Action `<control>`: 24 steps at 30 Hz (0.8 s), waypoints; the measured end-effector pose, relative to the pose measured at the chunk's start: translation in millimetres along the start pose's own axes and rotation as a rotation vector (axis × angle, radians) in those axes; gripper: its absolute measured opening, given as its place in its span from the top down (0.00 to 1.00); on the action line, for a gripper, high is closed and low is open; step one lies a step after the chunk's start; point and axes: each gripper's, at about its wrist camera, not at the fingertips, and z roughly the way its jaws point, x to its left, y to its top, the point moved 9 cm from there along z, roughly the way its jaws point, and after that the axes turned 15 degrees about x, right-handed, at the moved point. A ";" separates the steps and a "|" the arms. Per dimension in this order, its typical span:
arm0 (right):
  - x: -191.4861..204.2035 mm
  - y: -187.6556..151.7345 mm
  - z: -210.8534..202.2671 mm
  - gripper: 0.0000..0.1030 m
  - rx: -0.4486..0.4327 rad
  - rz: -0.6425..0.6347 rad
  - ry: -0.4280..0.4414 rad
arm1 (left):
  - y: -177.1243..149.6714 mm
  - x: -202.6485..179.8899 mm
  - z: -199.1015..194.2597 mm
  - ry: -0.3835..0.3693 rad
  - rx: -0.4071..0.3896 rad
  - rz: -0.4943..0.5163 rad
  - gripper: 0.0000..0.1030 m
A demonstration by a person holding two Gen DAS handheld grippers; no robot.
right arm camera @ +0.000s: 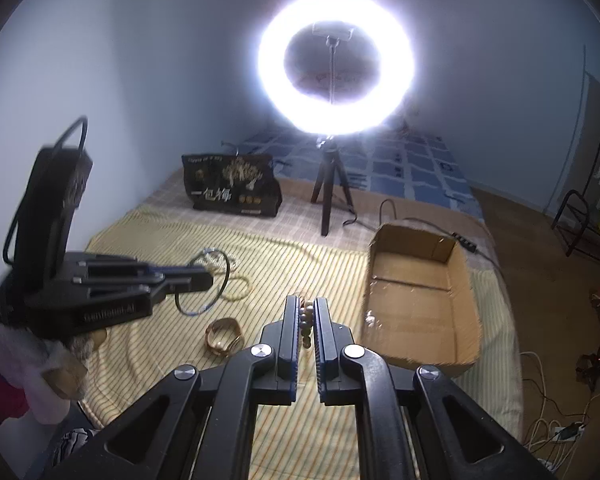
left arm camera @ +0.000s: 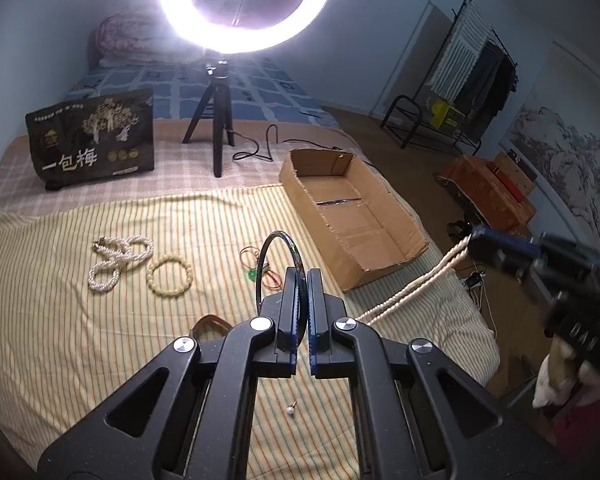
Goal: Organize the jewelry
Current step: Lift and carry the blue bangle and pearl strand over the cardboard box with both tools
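My left gripper [left arm camera: 302, 276] is shut on a thin dark bangle [left arm camera: 269, 248] and holds it upright above the striped bedspread; it also shows in the right wrist view [right arm camera: 204, 276]. My right gripper [right arm camera: 306, 305] is shut on a cream pearl necklace [right arm camera: 305, 320], whose strand hangs taut in the left wrist view [left arm camera: 416, 284]. On the bedspread lie a pearl necklace heap [left arm camera: 118, 258], a yellow bead bracelet [left arm camera: 170, 276], a red cord with a green pendant [left arm camera: 256, 266], a gold bangle [right arm camera: 223, 338] and a small pearl stud [left arm camera: 290, 409]. An open cardboard box [left arm camera: 392, 240] stands to the right.
A ring light on a black tripod [left arm camera: 216, 128] stands behind the jewelry with its cable [left arm camera: 260, 148] trailing right. A black printed bag [left arm camera: 92, 140] sits at the back left. The bed's right edge drops to the floor, with boxes [left arm camera: 496, 192] and cables there.
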 end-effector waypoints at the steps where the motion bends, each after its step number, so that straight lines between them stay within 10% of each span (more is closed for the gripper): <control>1: -4.4 3.6 -3.9 0.96 -0.007 0.002 -0.006 | 0.7 -2.5 -0.2 -0.002 -0.001 0.005 0.99; 24: -117.7 52.1 7.9 0.96 0.007 0.105 -0.099 | 64.8 -82.7 56.2 -0.090 0.015 0.085 0.99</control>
